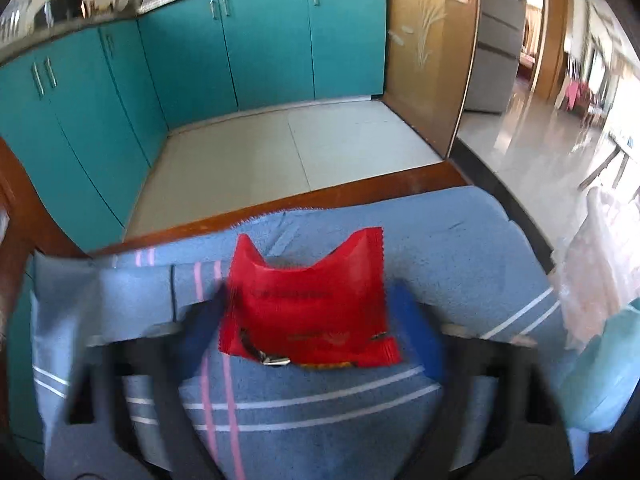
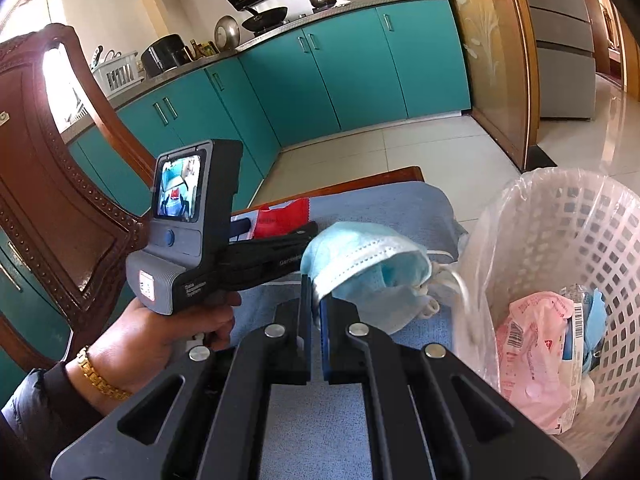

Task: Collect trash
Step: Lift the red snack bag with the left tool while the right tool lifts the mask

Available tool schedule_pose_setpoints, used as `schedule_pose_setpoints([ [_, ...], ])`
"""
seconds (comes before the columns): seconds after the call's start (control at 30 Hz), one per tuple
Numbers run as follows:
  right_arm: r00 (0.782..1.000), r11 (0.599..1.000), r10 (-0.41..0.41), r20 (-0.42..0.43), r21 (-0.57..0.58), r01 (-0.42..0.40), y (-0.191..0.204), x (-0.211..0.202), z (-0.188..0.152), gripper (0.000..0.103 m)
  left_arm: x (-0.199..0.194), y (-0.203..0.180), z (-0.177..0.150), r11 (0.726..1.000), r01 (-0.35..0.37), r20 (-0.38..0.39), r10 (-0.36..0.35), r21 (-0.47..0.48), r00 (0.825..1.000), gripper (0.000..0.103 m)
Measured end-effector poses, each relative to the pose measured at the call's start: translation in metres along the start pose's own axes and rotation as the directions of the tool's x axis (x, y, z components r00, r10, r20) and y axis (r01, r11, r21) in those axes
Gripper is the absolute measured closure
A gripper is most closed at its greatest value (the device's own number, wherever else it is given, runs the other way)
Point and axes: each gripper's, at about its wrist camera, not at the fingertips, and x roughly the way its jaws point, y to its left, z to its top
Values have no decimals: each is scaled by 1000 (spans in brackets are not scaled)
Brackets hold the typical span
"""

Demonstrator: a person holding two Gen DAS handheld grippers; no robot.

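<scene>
A red snack wrapper (image 1: 308,300) lies on the blue striped cloth (image 1: 440,240) near the table's far edge. My left gripper (image 1: 312,312) has its blurred blue pads against the wrapper's two side edges, and the wrapper bows up at its corners. From the right wrist view the left gripper (image 2: 296,236) reaches to the red wrapper (image 2: 280,218), held by a hand with a gold bracelet. My right gripper (image 2: 320,308) is shut on a light blue face mask (image 2: 372,276), which hangs above the cloth just left of the white lined bin (image 2: 560,220).
The bin holds a pink bag (image 2: 532,360) and other packaging. A carved wooden chair (image 2: 48,180) stands at the left. Teal cabinets (image 1: 260,40) line the far side across a tiled floor. The wooden table edge (image 1: 320,196) runs just beyond the cloth.
</scene>
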Motion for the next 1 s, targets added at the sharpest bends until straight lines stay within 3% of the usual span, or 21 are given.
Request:
schedule_pose_setpoints([
  [0.17, 1000, 1000, 5, -1, -8, -5, 4, 1, -1, 99, -28, 20, -17, 997, 54, 46, -52, -47, 998, 67],
  [0.27, 1000, 1000, 15, -3, -19, -15, 9, 0, -3, 99, -59, 28, -35, 997, 73, 77, -70, -35, 995, 67],
  [0.4, 999, 998, 32, 9, -55, -31, 18, -10, -6, 99, -131, 36, -67, 995, 97, 146, -93, -25, 985, 67],
  [0.53, 997, 994, 71, 5, -86, -70, 31, -25, -15, 99, -200, 37, -102, 993, 99, 201, -84, -64, 976, 64],
  [0.63, 995, 986, 104, 1, -134, -103, 50, -43, -28, 99, -235, 38, -132, 993, 53, 234, -27, -102, 972, 60],
  [0.73, 991, 973, 135, 18, -190, -130, 71, -69, -47, 99, -247, 37, -153, 992, -14, 230, 43, -127, 972, 60],
  [0.83, 992, 967, 125, 4, -223, -121, 80, -80, -68, 99, -256, 39, -162, 986, -1, 239, 41, -165, 970, 60],
  [1.0, 996, 965, 94, -6, -245, -93, 86, -79, -80, 99, -249, 29, -165, 992, -12, 228, 40, -123, 973, 60],
])
